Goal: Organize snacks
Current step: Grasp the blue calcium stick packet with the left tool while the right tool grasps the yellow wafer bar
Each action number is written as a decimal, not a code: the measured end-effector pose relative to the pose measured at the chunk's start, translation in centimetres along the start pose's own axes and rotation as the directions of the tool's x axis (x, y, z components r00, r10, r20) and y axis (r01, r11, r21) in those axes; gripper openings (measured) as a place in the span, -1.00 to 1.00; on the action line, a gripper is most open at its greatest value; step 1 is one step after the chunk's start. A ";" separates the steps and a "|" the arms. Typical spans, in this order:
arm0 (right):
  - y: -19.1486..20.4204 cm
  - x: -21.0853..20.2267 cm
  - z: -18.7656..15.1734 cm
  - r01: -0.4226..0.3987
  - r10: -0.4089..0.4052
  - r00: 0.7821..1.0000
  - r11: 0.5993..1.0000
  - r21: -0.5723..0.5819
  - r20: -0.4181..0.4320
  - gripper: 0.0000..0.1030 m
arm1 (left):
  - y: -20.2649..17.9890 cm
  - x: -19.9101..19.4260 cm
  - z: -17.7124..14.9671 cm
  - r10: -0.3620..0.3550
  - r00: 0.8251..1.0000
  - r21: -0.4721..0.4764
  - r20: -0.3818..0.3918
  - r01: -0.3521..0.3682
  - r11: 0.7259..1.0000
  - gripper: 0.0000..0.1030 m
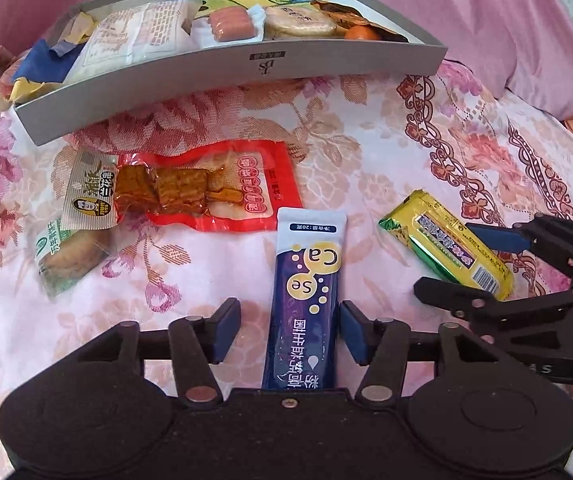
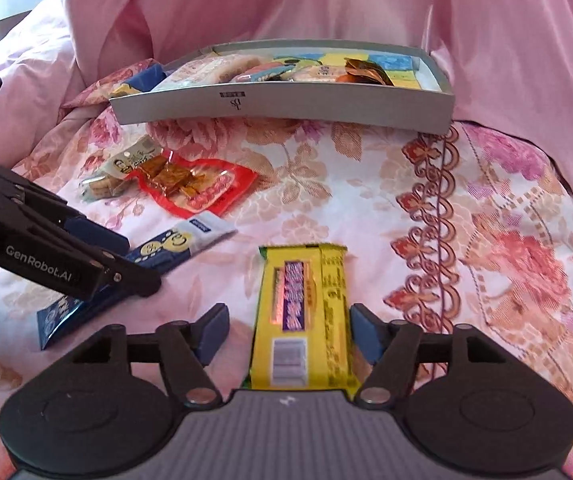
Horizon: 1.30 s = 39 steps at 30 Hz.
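**Snack Positions Relative to Both Grippers**

The blue sachet point(image 1: 306, 300) lies flat on the floral bedspread point(image 1: 386, 152), lengthwise between the fingers of the left gripper point(image 1: 290, 330). The jaws stand wide. The right pad is touching or just beside the sachet's edge; the left pad stands apart from it.

The yellow bar point(image 2: 304, 312) lies flat on the bedspread, lengthwise between the fingers of the right gripper point(image 2: 290, 330). These jaws also stand wide, with neither pad closed on the wrapper.

The two items lie near each other, the bar to the right of the sachet.

Beyond the sachet, toward the far edge of the bedspread, lies a red pouch of tofu pieces point(image 1: 222, 188). A clear-wrapped pastry point(image 1: 70, 256) lies just left of it.

Farther still sits the grey box point(image 1: 246, 72), open-topped, holding several snacks, including a sausage pack point(image 1: 232, 26) and a round cake point(image 1: 300, 22).
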State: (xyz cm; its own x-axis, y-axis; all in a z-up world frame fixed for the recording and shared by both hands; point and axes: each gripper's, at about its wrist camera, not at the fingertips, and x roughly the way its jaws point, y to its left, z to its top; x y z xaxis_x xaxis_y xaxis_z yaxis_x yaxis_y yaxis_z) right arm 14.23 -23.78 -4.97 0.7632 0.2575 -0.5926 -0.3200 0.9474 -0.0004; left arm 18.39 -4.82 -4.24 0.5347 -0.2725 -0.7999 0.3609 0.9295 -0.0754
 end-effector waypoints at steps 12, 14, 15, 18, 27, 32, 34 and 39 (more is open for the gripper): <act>1.1 -0.6 -1.1 0.067 -0.066 0.997 0.998 -0.011 0.033 0.01 | -1.2 -1.5 -1.5 0.028 0.999 -0.090 0.019 -0.027 0.996 -0.40; 1.6 -0.7 -1.1 0.086 -0.084 0.996 0.996 -0.037 0.038 0.01 | -1.3 -2.0 -1.7 0.047 0.999 -0.103 0.026 -0.044 0.994 -0.41; 1.9 -0.9 -1.2 0.093 -0.091 0.995 0.994 -0.050 0.044 0.01 | -1.3 -2.2 -1.8 0.055 0.998 -0.109 0.029 -0.052 0.993 -0.41; 2.5 -1.5 -1.4 0.102 -0.098 0.993 0.992 -0.075 0.061 0.01 | -1.4 -2.9 -2.1 0.075 0.997 -0.124 0.032 -0.070 0.990 -0.41; 4.0 -4.1 -2.3 0.078 -0.068 0.993 0.991 -0.104 0.094 0.01 | -1.7 -4.6 -3.4 0.091 0.995 -0.170 0.046 -0.082 0.982 -0.41; 4.6 -5.1 -2.4 0.081 -0.062 0.989 0.987 -0.141 0.131 0.01 | -1.6 -5.3 -4.0 0.097 0.994 -0.188 0.052 -0.086 0.978 -0.41; 4.7 -5.6 -2.4 0.060 -0.040 0.988 0.988 -0.141 0.146 0.01 | -1.6 -5.5 -4.2 0.101 0.993 -0.193 0.057 -0.088 0.977 -0.41; 5.0 -6.3 -2.4 0.040 -0.017 0.985 0.990 -0.135 0.172 0.01 | -1.5 -6.0 -4.4 0.103 0.992 -0.212 0.066 -0.087 0.973 -0.41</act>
State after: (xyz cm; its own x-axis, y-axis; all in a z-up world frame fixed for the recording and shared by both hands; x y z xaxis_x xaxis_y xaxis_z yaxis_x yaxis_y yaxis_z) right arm 6.50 -21.10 -3.16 0.8536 0.2704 -0.4454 -0.3617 0.9228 -0.1330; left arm 11.26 -3.45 -1.91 0.6186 -0.1908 -0.7622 0.1423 0.9812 -0.1301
